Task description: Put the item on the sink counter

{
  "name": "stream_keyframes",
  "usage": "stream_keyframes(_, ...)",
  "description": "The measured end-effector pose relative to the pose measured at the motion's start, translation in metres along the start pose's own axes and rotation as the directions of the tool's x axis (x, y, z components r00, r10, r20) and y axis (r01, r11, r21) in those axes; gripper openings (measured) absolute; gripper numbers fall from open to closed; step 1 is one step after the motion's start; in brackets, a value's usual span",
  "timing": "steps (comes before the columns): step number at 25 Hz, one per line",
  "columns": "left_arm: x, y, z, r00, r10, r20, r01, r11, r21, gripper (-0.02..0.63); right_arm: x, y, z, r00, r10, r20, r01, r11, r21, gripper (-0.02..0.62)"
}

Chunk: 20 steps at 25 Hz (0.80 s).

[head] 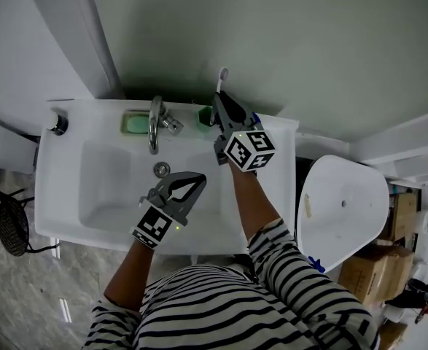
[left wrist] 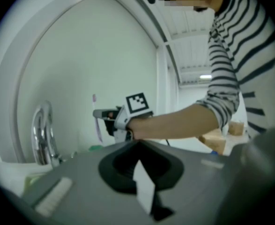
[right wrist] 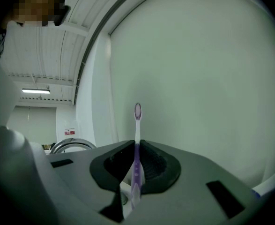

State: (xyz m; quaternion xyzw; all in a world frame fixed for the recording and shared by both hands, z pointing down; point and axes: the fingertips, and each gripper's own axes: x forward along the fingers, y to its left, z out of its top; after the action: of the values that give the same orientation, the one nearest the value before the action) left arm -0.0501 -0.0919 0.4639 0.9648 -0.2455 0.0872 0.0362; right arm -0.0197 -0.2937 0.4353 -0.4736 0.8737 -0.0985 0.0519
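Note:
A purple-and-white toothbrush [right wrist: 137,125] stands upright between the jaws of my right gripper [right wrist: 136,146], which is shut on its handle. In the head view that gripper [head: 219,99] is above the back right of the white sink counter [head: 275,133], and the toothbrush [head: 222,75] has its bristle end up against the wall. My left gripper [head: 197,179] hovers over the basin [head: 104,188], shut with nothing in it. The left gripper view looks over its closed jaws [left wrist: 138,144] to the right gripper [left wrist: 110,118] and the toothbrush [left wrist: 97,121].
A chrome faucet [head: 154,122] rises at the back of the sink, with a green soap dish [head: 135,124] to its left and a green cup [head: 205,115] to its right. A white toilet [head: 341,203] stands to the right, with cardboard boxes [head: 374,268] beyond it.

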Motion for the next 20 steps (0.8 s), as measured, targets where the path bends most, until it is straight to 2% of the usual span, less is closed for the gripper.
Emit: stream_keyframes(20,0.009,0.014,-0.007,1.000,0.016,0.001,-0.016,1.000,-0.026,0.005,0.013,-0.018,-0.055,0.997,-0.032,-0.073,0.027,0.997,-0.067,0.037)
